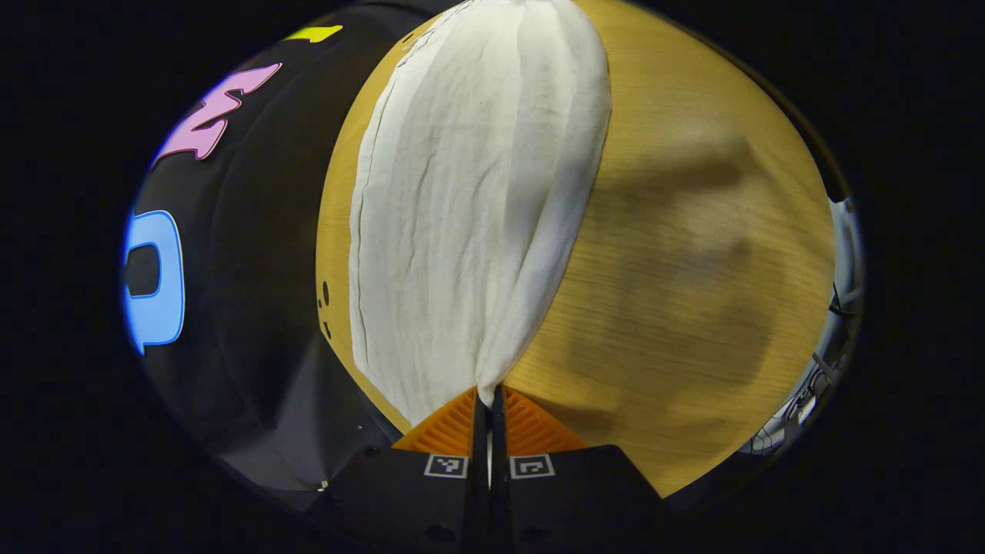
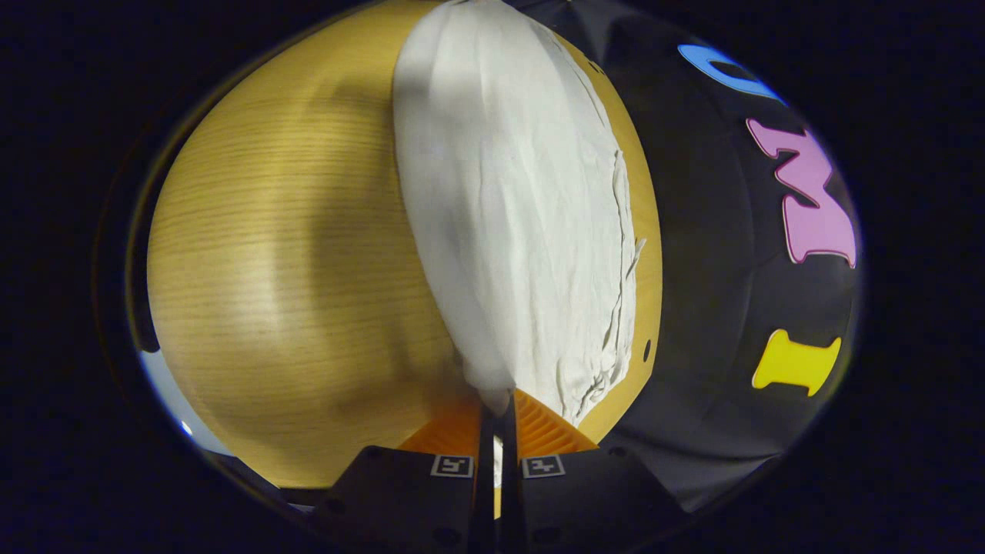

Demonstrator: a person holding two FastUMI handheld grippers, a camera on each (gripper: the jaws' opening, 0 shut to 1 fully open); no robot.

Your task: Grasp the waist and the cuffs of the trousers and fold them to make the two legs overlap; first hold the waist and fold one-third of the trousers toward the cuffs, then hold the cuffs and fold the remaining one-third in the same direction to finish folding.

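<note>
The right claw pinches an edge of the white trousers, apparently with both fingers closed together, the cloth stretching away over the wooden counter.

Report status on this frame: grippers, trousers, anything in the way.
Left gripper shut on white trousers. Right gripper shut on the other end. Trousers stretched between them over the wooden table. No obstruction seen on the table.
</note>
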